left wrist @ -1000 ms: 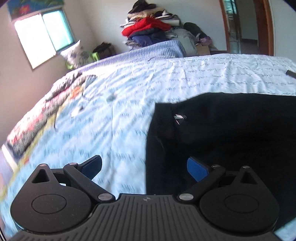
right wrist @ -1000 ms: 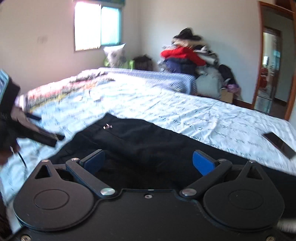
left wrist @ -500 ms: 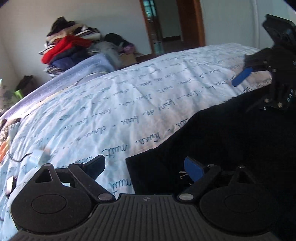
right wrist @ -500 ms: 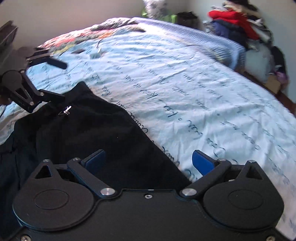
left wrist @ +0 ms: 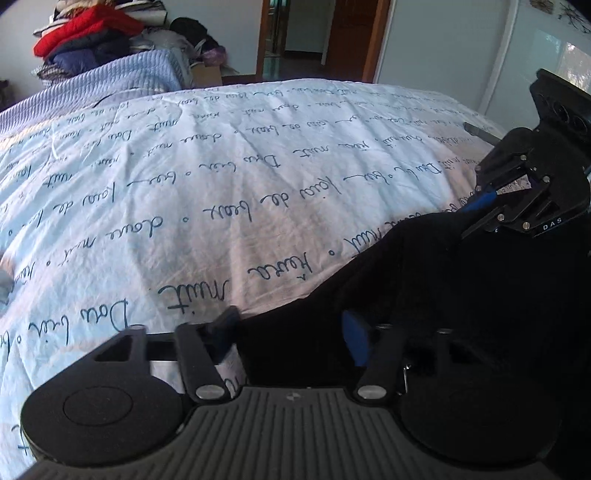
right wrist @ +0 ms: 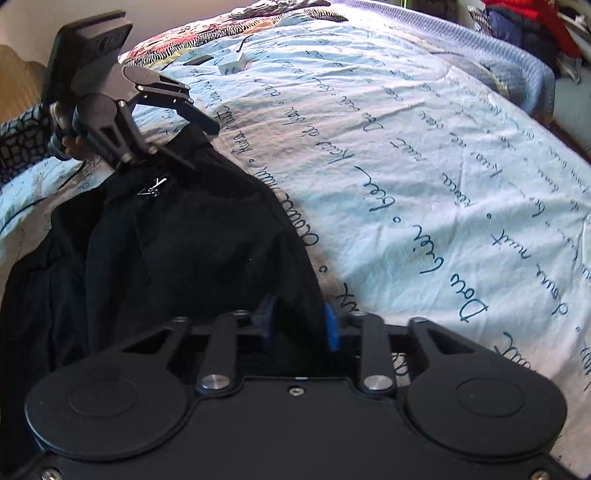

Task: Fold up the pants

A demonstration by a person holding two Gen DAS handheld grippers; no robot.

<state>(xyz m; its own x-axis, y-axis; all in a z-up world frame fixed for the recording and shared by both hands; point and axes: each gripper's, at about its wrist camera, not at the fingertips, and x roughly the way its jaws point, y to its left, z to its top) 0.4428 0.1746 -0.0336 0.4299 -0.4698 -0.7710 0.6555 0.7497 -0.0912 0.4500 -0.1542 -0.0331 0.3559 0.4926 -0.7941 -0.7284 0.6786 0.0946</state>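
Your left gripper point(left wrist: 291, 332) is at the left end of the black pants point(left wrist: 424, 295), jaws straddling the cloth's corner edge on the bed sheet point(left wrist: 221, 177). They've just been closing, but the pads still stand apart with fabric between them, and whether they press on it can't be read. The pants lie on the near side of the pale blue sheet with handwriting print, their upper edge running from one gripper to the other. Your right gripper point(right wrist: 297, 326) at the other end has just been closing too and now pinches a raised fold of that edge, pads tight on cloth. From the right wrist view, a small metal clasp point(right wrist: 155, 187) sits on the pants just below the left gripper. A pile of clothes point(left wrist: 88, 35) sits beyond the bed.
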